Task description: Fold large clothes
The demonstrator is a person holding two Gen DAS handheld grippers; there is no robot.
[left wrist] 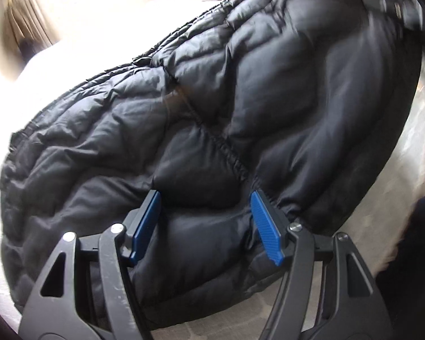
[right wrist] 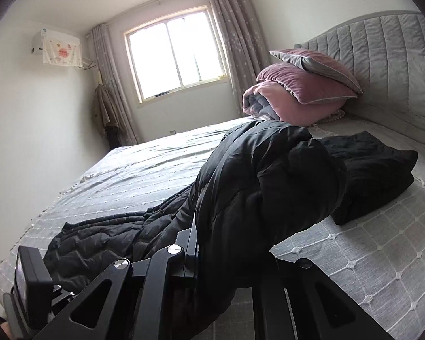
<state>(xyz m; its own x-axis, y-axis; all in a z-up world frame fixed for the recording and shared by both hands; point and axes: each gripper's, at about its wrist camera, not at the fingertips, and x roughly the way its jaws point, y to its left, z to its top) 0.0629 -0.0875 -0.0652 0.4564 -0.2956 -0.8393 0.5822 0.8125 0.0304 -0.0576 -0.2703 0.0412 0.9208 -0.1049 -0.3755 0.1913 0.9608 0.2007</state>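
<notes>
A black puffer jacket (left wrist: pixel 240 107) lies spread on the bed and fills the left wrist view. My left gripper (left wrist: pixel 206 223) points down at its near hem, and the blue pads (left wrist: pixel 266 226) stand wide and press into a thick quilted roll between them. In the right wrist view the same jacket (right wrist: pixel 269 181) rises in a bulky fold off the bed. My right gripper (right wrist: pixel 204 243) is shut on that fold and holds it up. Fabric drapes over the right fingertips and hides them.
The grey quilted bedspread (right wrist: pixel 368 255) stretches out on all sides. A folded black garment (right wrist: pixel 379 172) lies to the right of the jacket. Pink pillows and a rolled blanket (right wrist: pixel 303 87) are stacked by the padded headboard (right wrist: pixel 391 65). A window (right wrist: pixel 175 51) is behind.
</notes>
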